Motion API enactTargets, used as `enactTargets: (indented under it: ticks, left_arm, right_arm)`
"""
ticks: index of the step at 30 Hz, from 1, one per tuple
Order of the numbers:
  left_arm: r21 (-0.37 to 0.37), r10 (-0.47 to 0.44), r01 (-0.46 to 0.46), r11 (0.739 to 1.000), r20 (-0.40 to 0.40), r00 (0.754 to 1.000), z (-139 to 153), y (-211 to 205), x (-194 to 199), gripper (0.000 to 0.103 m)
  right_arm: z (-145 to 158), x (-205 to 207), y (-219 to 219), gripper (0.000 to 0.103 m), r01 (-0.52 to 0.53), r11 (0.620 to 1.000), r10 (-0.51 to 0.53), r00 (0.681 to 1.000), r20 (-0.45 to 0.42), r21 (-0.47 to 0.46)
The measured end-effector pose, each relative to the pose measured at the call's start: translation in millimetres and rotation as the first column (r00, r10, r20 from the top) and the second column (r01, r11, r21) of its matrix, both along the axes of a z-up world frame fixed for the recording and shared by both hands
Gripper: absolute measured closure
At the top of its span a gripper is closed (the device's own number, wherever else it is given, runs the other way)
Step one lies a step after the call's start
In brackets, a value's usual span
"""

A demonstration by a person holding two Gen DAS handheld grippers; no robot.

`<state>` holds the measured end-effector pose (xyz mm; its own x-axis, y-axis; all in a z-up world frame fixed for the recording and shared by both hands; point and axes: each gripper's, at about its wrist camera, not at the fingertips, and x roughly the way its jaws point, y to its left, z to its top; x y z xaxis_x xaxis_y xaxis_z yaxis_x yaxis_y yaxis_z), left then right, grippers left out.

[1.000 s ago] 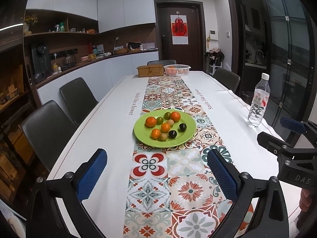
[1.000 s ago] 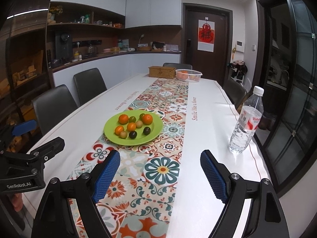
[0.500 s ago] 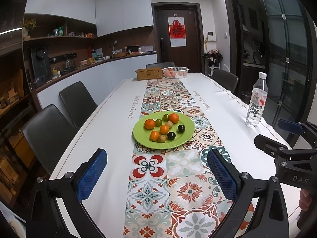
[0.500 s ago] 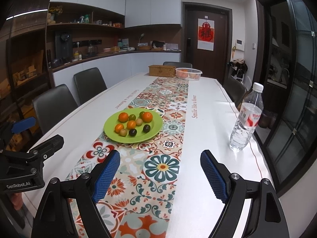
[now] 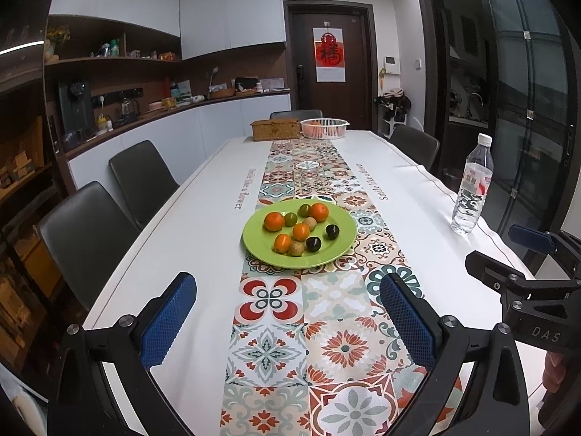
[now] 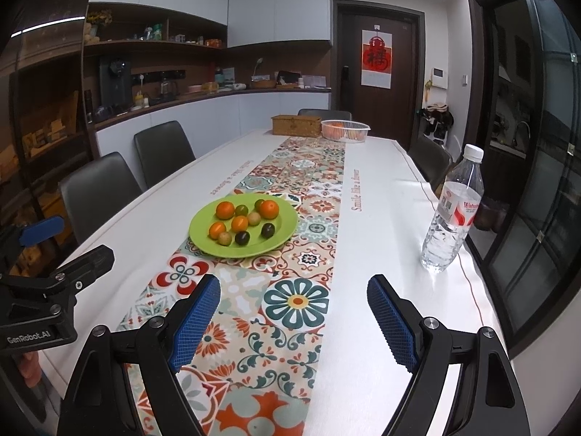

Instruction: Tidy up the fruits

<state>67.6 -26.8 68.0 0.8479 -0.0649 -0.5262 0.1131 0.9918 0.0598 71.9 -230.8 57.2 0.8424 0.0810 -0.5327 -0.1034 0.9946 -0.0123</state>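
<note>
A green plate (image 5: 254, 250) of small fruits (image 5: 301, 230) sits on the desk's (image 5: 203, 218) patterned runner (image 5: 319, 312). The left gripper (image 5: 290, 318) hovers short of it, jaws wide apart and empty. A water bottle (image 5: 471, 190) stands near the right edge.

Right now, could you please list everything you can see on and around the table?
Plate: one, green, on the patterned runner, mid-table.
Oranges: four, orange, on the plate.
Green fruits: two, at the plate's far side.
Tan fruits: two, among the oranges.
Dark fruits: two, near-black, on the plate's right part.
Water bottle: one, clear with white cap, upright at the table's right edge.
Wicker box: one, brown, far end.
Basket: one, white, beside the box, holding orange fruit.
Chairs: at least four, dark, around the table.
Left claw: blue pads, open, empty.
Right claw: blue pads, open, empty.
</note>
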Motion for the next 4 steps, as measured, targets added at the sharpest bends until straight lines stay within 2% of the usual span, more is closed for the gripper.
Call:
enactTargets:
  ticks: [4]
  left_arm:
    - [-0.010,0.005,-0.005,1.000,-0.010,1.000,-2.5,1.1,1.9,0.000]
  right_arm:
    - [-1.8,1.0,0.6,0.019,-0.001,1.000,0.001,1.000,-0.003,-0.003]
